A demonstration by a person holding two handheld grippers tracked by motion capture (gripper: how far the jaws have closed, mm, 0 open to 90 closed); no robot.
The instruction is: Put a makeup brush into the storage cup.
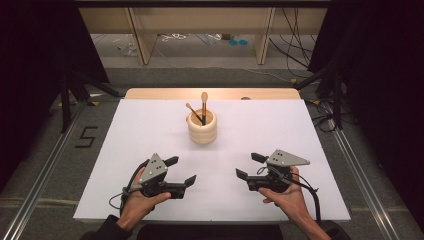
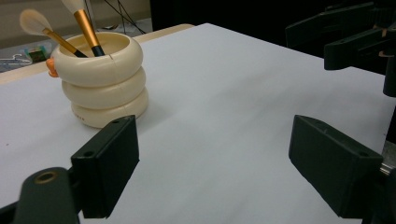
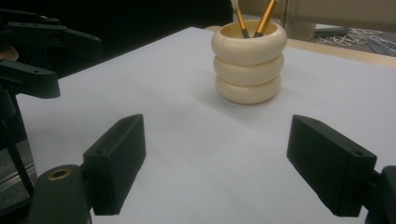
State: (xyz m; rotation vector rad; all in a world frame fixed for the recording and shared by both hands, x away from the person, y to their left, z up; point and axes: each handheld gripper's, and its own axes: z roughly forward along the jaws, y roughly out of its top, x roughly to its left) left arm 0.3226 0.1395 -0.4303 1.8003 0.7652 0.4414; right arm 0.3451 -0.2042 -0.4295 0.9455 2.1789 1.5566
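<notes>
A cream holder (image 1: 202, 128) shaped like three stacked rings stands upright on the white table (image 1: 150, 125), toward its far middle. Two makeup brushes (image 1: 204, 102) with golden ferrules stand inside the holder, bristles up, leaning apart from each other. In the left gripper view the same holder (image 2: 103, 84) shows an open slit in its top ring and a small orange thing at its far left side.

The left gripper (image 1: 180, 171) rests in a hand near the table's front edge, on the near left of the holder and well apart from it; its jaws stand wide with nothing between them. The right gripper (image 1: 248, 166) sits on the near right of the holder, equally far off, jaws also spread wide and empty. Both grippers point inward, toward each other and toward the holder
</notes>
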